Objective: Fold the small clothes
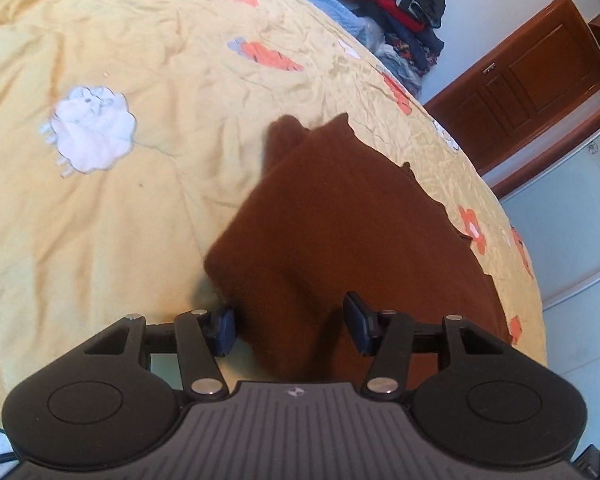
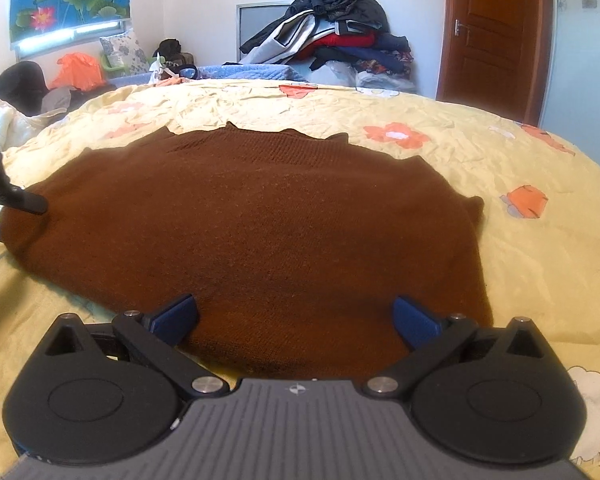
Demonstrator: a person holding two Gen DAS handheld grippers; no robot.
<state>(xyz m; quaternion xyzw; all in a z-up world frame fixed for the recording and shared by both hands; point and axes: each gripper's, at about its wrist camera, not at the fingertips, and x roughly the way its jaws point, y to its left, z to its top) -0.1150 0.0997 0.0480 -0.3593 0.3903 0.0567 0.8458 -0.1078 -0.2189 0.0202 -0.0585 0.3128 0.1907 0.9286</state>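
Note:
A brown knitted sweater [image 2: 268, 216] lies spread flat on a yellow quilt [image 2: 500, 264]. It also shows in the left wrist view [image 1: 340, 248]. My left gripper [image 1: 292, 330] is open, with a raised fold of the sweater's edge between its blue pads; the fingers stand apart from the cloth. It shows at the far left of the right wrist view [image 2: 16, 200], at the sweater's left edge. My right gripper [image 2: 296, 320] is open wide, its pads straddling the sweater's near edge just above the cloth.
The quilt [image 1: 100, 220] has carrot, flower and sheep patches. A pile of clothes [image 2: 340, 40] sits past the bed's far end. A wooden door [image 2: 492, 32] stands at the back right. Bags and a pillow [image 2: 80, 68] lie at the back left.

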